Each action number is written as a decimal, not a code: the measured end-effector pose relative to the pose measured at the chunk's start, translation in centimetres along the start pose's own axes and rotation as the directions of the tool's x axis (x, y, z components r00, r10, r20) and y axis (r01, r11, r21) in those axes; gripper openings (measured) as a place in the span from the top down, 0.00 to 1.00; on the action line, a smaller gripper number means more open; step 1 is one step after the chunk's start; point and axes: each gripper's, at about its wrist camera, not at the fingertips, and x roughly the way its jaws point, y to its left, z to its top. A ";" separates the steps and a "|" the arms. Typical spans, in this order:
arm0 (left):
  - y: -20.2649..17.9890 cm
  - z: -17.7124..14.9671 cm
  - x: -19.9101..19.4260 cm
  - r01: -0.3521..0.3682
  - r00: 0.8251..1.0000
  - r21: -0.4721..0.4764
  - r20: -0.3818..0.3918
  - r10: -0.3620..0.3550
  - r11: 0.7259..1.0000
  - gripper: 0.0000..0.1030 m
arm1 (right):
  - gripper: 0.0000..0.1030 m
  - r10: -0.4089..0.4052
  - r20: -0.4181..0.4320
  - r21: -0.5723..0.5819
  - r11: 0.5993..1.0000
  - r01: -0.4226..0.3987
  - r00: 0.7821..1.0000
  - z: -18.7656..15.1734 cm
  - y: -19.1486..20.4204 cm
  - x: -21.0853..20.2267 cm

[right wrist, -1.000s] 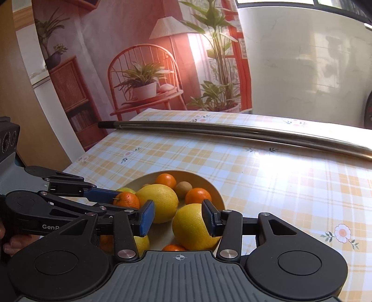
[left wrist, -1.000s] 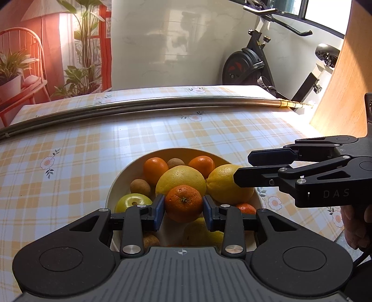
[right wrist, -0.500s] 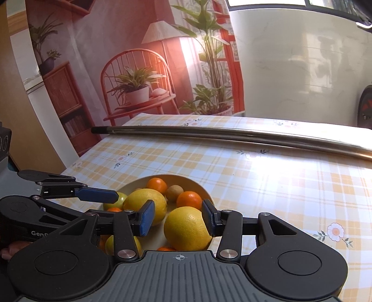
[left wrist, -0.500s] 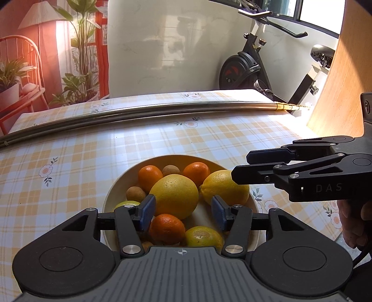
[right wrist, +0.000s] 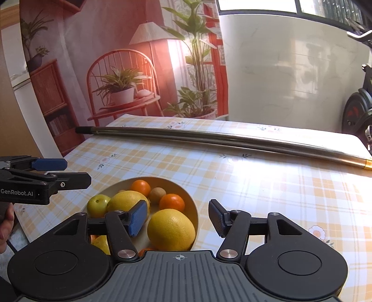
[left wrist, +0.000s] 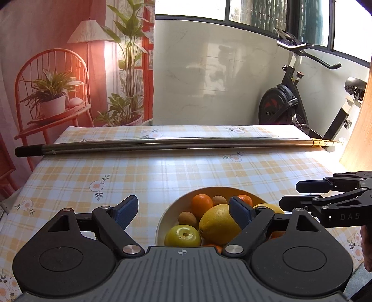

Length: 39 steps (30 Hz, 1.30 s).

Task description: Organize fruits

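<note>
Strong daylight pours in from the windows (left wrist: pixel 267 16) ahead of me, and both views are bright and sharp. Glare whitens the desk (right wrist: pixel 260 176) on the right view and flashes off the metal pole (left wrist: pixel 186 142). My fisheye lenses bend straight edges near the borders.

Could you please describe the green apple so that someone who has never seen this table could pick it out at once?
On the checked tablecloth stands a cream bowl heaped with fruit. The green apple lies at the bowl's rim, touching the large yellow citrus, on the left in both views. It alone is yellow-green, with a dimple that holds a brown stem end; its neighbours are orange, yellow or brown.
</note>
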 end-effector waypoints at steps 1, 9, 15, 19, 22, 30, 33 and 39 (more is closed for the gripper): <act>0.0 0.1 -0.1 0.001 1.000 -0.006 0.006 -0.001 1.000 0.13 | 0.43 -0.005 -0.001 0.002 1.000 0.005 1.000 0.0 0.0 0.0; -0.4 0.0 -0.5 0.015 0.999 0.017 0.030 -0.015 1.000 0.06 | 0.17 -0.030 0.000 0.003 1.000 0.030 1.000 -0.1 0.0 0.0; -0.1 -0.2 -0.3 0.032 0.999 0.004 0.024 -0.032 0.999 0.03 | 0.00 -0.035 -0.001 0.011 0.999 0.035 0.999 0.1 -0.2 0.1; 0.1 -0.3 -0.3 0.043 0.999 -0.007 0.024 -0.043 0.999 0.03 | 0.01 -0.041 -0.011 0.011 0.999 0.041 0.999 0.1 -0.1 0.2; 0.1 -0.3 -0.3 0.044 0.999 -0.008 0.021 -0.044 0.999 0.01 | 0.00 -0.044 -0.011 0.012 0.999 0.044 0.999 0.0 -0.1 0.2; 0.3 -0.1 -0.7 0.043 0.998 -0.022 0.036 -0.042 0.999 0.00 | 0.00 -0.050 0.000 0.028 0.998 0.050 0.999 0.4 -0.3 -0.1; 0.3 0.4 -1.2 0.040 0.998 -0.019 0.046 -0.039 0.999 0.00 | 0.00 -0.062 0.007 0.030 0.998 0.062 0.998 0.9 -0.1 -0.9; 0.2 3.2 -3.8 0.046 0.992 -0.011 0.117 -0.044 0.999 0.00 | 0.00 -0.098 0.079 0.026 0.995 0.096 0.992 3.6 0.6 -4.5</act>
